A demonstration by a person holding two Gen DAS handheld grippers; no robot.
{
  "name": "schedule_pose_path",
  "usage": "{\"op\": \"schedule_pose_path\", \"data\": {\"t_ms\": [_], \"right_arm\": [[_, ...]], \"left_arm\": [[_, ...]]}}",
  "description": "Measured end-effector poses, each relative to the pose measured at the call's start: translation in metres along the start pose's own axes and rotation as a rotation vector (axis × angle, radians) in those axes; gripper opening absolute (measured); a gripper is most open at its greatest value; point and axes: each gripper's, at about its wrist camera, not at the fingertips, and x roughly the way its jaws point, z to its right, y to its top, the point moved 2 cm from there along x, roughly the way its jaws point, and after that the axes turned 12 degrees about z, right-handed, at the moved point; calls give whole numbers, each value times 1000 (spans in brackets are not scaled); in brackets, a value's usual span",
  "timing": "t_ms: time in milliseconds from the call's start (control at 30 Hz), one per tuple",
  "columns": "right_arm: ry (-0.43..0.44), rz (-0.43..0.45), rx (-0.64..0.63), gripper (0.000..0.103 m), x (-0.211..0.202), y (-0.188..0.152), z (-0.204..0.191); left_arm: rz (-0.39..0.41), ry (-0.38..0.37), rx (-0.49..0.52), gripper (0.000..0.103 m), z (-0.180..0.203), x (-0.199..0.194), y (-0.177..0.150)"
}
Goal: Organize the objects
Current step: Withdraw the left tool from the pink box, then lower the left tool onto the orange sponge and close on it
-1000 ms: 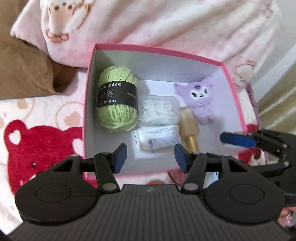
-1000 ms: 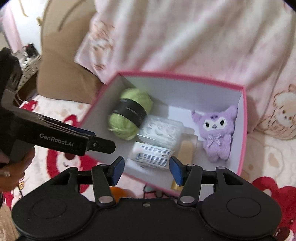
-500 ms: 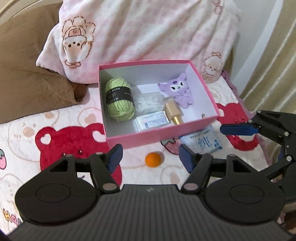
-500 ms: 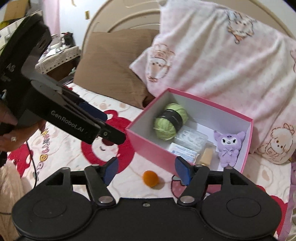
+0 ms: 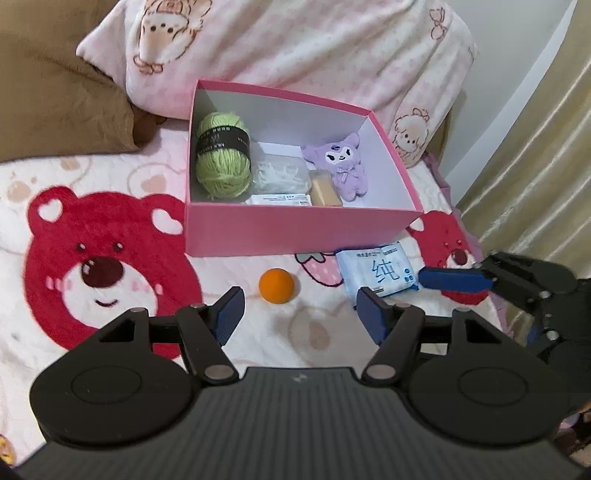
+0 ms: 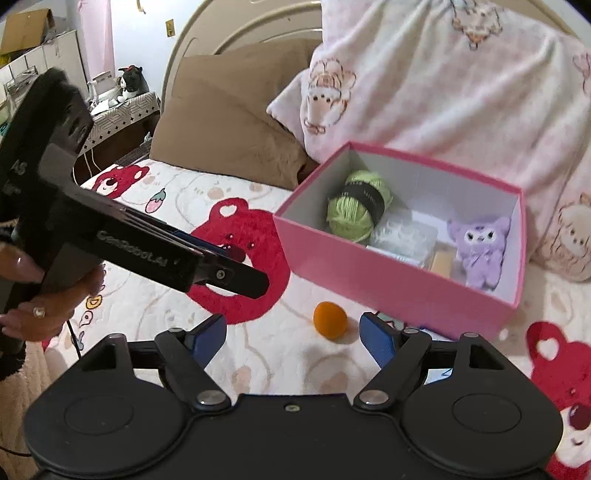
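Your left hand-held gripper (image 5: 297, 314) hangs part open and empty above the bed (image 5: 110, 177); your right hand-held gripper (image 6: 291, 338) is empty, its jaws still opening. The orange ball (image 5: 276, 285) and the blue wipes pack (image 5: 376, 272) lie just before the pink box (image 5: 295, 230) near the bed's right edge.

A home bedroom. A bed (image 6: 295, 354) with bear-print cover, brown pillow (image 6: 229, 122) and curved headboard (image 6: 236, 33) far left.

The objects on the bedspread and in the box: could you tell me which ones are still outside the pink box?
The orange ball and the blue-and-white packet lie on the bedspread before the pink box; everything else sits inside.
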Motion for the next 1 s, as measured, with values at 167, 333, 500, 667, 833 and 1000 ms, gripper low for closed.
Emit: {"op": "schedule_pose_path", "data": {"t_ms": [167,333,500,667,833,1000], "right_arm": [[-15,-20,8,83,27,-27,0],[-49,-29,-60,83,54,-54,-4],[-92,-21,-117,83,76,-70,-3],[-132,3,-147,83,97,-75,3],[-186,66,-258,83,116,-82,-2],[-215,46,-267,79,137,-86,0]], "left_arm": [[45,-39,-8,65,-11,13,-24],[96,-52,-22,65,-24,31,-43],[121,-47,-49,65,-38,54,-57],[117,-53,-20,65,-35,75,-66],[117,-64,-120,64,-38,103,-69],[125,-49,-160,54,-53,112,-75]]}}
